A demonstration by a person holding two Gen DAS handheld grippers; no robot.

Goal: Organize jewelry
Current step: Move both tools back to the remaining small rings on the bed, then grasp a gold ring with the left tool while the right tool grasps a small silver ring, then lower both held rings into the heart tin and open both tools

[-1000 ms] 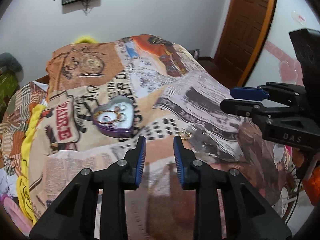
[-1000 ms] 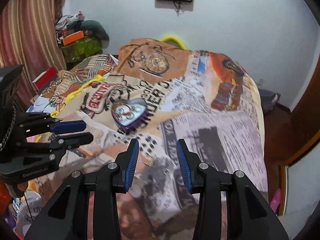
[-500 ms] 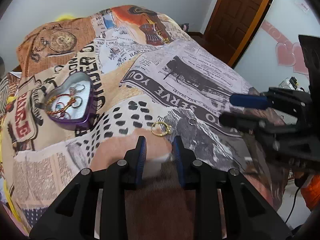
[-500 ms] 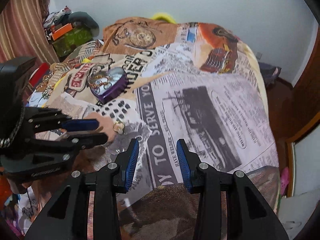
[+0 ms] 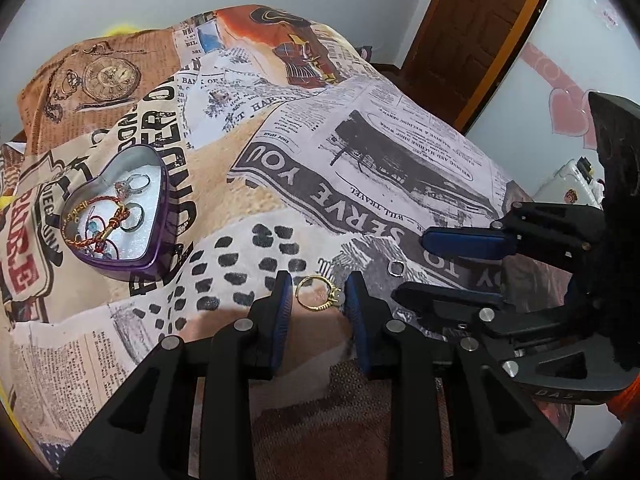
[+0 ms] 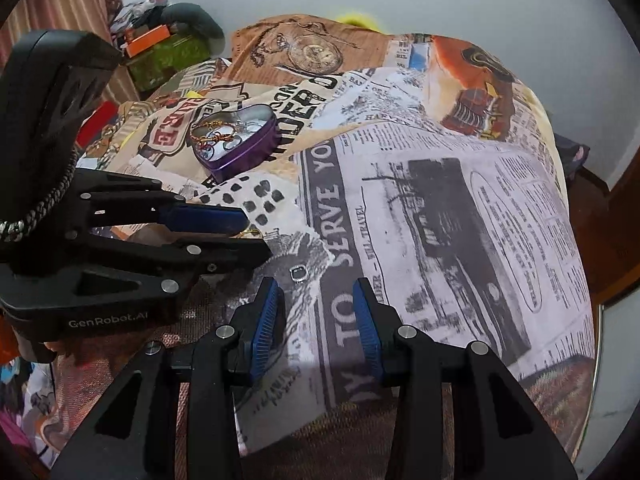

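the left gripper [image 5: 316, 294], jaws spread, is bracketing the gold ring [image 5: 319, 293] on the bedspread [image 5: 400, 152], needing closure, then carrying toward the heart tin [image 5: 116, 216] at ten o'clock.

Shiny metal on soft printed cloth

I see a glossy gold ring [image 5: 319, 293], purple metallic tin [image 5: 120, 216], matt cloth bedspread [image 5: 360, 168].

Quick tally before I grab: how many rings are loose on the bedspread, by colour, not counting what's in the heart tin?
Gold ring, between the left gripper's open fingers: 1
Small silver ring, lying ahead of the right gripper: 1
Total loose: 2
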